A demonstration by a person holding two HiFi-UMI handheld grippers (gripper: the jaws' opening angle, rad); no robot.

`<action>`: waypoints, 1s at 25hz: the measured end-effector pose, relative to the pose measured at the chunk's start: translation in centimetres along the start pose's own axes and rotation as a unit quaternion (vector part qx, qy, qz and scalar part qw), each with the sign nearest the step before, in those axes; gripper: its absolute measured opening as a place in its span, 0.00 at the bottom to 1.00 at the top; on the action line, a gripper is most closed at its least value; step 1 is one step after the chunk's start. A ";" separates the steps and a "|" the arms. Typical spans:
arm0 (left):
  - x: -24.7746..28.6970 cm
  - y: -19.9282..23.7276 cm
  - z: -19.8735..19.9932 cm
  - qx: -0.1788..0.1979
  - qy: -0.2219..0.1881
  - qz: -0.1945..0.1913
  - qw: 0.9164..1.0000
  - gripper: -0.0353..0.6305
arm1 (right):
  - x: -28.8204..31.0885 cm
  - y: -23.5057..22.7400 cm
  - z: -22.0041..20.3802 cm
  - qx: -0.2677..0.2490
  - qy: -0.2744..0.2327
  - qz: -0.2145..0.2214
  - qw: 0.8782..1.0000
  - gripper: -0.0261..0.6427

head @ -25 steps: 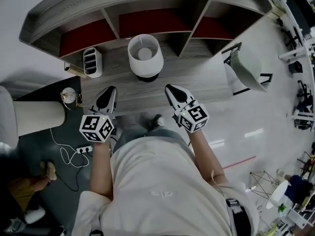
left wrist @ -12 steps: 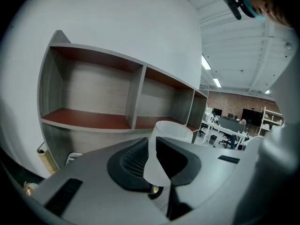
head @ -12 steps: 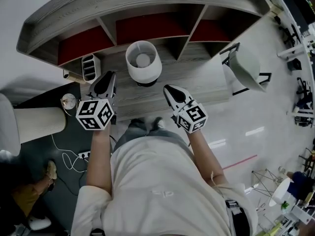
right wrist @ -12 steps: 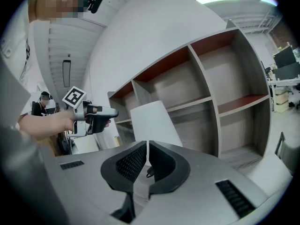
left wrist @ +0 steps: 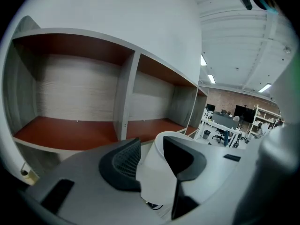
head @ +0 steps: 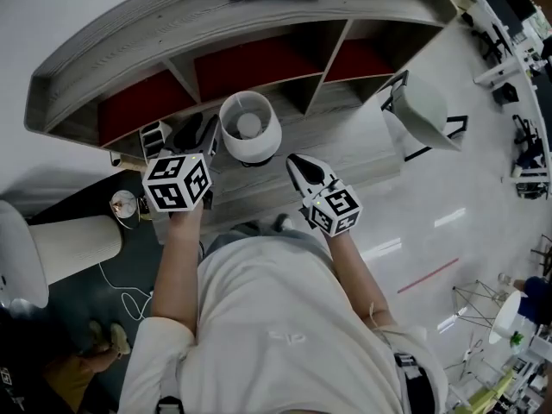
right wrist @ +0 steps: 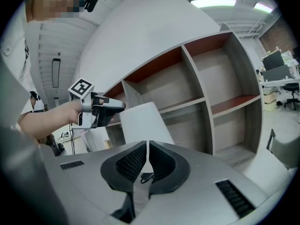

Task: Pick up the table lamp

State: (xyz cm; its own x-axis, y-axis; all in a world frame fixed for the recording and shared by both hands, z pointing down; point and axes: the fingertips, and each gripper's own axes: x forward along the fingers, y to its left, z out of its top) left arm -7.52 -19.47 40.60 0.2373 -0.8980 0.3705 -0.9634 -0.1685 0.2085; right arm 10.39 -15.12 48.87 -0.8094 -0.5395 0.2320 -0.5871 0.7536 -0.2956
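The white table lamp (head: 250,128) stood upright on the grey wooden counter (head: 345,155), just in front of the shelf unit (head: 185,79) with its red-backed compartments.

The person stood close to the counter's edge with both bare forearms stretched out ahead of the body. The left forearm (head: 177,270) reached further forward, so the left hand-held gripper (head: 200,128) sat just beside the lamp's shade on its left, at about the height of the shade's upper rim and tipped a little downward. Its jaws had just been opening and stood well apart. In the left gripper view the shade filled the gap ahead of them, and the pads did not press on it.

The right forearm (head: 354,270) was held back, angled slightly inward. The right hand-held gripper (head: 295,164) hung over the counter's front part, near the lamp's right side but apart from it, pointing toward the shade. Its jaws were pressed together, with only a thin seam between the pads.
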 end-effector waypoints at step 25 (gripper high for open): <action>7.0 -1.5 -2.2 0.017 0.096 -0.028 0.995 0.32 | -0.1 -3.1 0.3 0.016 -0.013 -0.067 0.998 0.08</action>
State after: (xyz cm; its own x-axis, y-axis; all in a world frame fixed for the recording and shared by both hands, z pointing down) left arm -4.13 -24.60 44.91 0.3066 -0.7933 0.5259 -0.9510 -0.2325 0.2036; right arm 12.34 -17.52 49.44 -0.7238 -0.6442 0.2473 -0.6895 0.6619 -0.2940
